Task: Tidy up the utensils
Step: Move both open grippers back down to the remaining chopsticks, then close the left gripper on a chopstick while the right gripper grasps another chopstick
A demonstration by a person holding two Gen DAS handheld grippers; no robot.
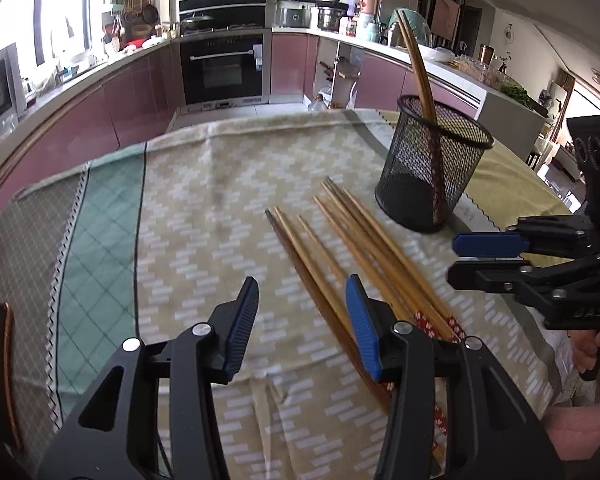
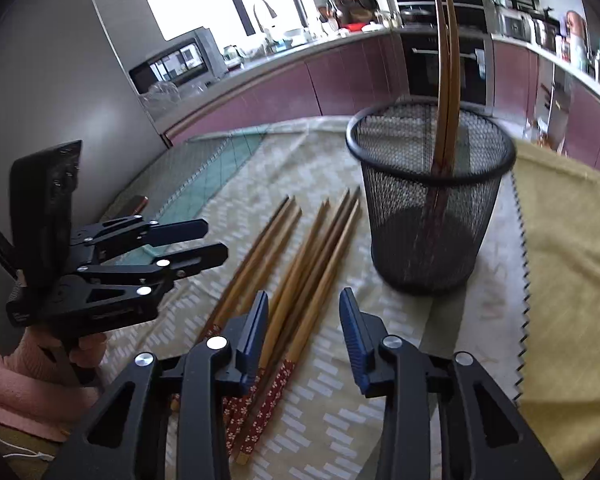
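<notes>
Nearest, the left claw [image 1: 302, 320] and right claw [image 2: 303, 330] both hover with jaws spread, holding nothing. Loose chopsticks [image 2: 300, 264] lie on the cloth-covered bench [image 1: 188, 200] just before the mesh cup [image 2: 432, 216]. Two chopsticks [image 2: 446, 80] stand inside that cup.

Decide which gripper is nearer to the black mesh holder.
Right. The right gripper, jaws open, sits just short of the mesh holder; the left gripper, jaws open too, hangs farther off, beyond the loose chopsticks.
</notes>
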